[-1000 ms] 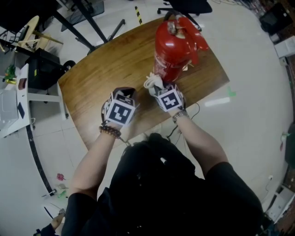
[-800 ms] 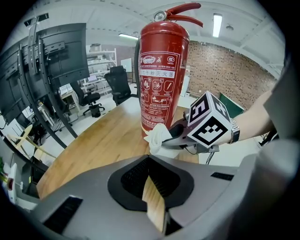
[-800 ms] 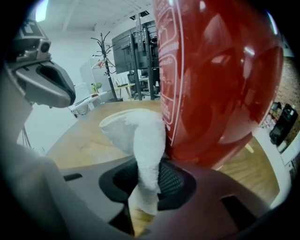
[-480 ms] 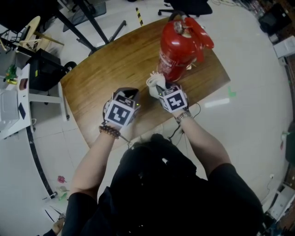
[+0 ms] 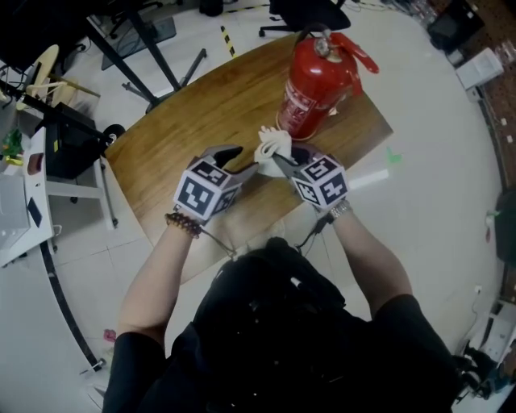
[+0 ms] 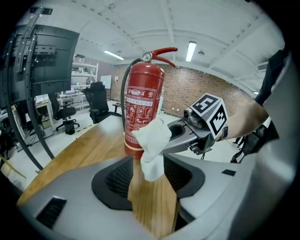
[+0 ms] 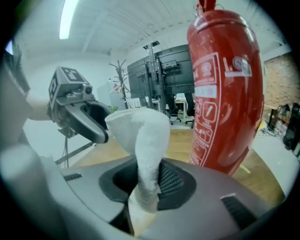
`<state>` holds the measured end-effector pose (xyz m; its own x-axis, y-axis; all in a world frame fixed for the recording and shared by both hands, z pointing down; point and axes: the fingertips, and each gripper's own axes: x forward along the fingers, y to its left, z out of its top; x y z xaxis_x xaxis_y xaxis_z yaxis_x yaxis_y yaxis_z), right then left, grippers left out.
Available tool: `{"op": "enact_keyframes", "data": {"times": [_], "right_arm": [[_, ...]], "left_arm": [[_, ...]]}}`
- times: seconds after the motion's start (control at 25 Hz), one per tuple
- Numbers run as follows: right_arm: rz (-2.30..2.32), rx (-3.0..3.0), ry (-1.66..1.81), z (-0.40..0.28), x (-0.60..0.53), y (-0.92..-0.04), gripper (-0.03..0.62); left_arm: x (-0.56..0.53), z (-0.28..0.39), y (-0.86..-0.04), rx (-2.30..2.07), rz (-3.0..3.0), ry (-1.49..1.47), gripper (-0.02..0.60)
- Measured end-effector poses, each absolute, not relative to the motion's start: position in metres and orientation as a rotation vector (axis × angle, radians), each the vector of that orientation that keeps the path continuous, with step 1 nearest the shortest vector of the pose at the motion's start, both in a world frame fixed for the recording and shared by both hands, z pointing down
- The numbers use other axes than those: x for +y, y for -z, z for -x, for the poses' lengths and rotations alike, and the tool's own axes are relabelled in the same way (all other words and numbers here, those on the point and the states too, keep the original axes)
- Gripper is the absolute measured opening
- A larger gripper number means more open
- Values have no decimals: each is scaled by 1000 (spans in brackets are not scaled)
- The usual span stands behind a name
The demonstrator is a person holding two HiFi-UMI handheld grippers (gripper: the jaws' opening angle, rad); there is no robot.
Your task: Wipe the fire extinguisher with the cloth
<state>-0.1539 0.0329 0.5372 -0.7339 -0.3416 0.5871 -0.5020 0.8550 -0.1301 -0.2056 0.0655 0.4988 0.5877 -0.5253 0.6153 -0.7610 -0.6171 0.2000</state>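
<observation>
The red fire extinguisher point(image 5: 314, 85) stands upright at the far right of the wooden table point(image 5: 193, 121); it also fills the right gripper view point(image 7: 225, 93). A white cloth point(image 5: 272, 145) hangs bunched in front of the extinguisher, and my right gripper point(image 5: 280, 164) is shut on it. The cloth point(image 7: 143, 140) is pinched between that gripper's pads. My left gripper point(image 5: 236, 161) is just left of the cloth and its jaws have just been opening. In the left gripper view the left gripper point(image 6: 151, 183) is open, and the cloth's point(image 6: 152, 145) loose lower end hangs at its tips, unpressed.
A black office chair point(image 5: 310, 12) and black stand legs point(image 5: 153, 40) are on the floor beyond the table. A white desk point(image 5: 20, 193) stands at the left. A dark monitor rack point(image 6: 42, 61) rises beside the table's left side.
Both grippers have risen from the table. The right one has lifted the cloth up from beside the extinguisher's base. The left gripper's jaws have opened.
</observation>
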Motion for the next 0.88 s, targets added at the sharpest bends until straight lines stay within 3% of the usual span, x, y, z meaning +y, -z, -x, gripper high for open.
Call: {"op": "enact_keyframes", "data": {"times": [0.28,0.72,0.88], "right_arm": [[-327,-2616,-393,173,80,-490,110],[-141,-2633,-296,199,127,-452,110],[-168,-2611,-242,202,129,-449,109]], "left_arm": [[86,203,-467,-814,-2544,-546,279],[126,192,-436,-475,-2666,-346,276],[131,193,-430,-444,-2689,-338,218]]}}
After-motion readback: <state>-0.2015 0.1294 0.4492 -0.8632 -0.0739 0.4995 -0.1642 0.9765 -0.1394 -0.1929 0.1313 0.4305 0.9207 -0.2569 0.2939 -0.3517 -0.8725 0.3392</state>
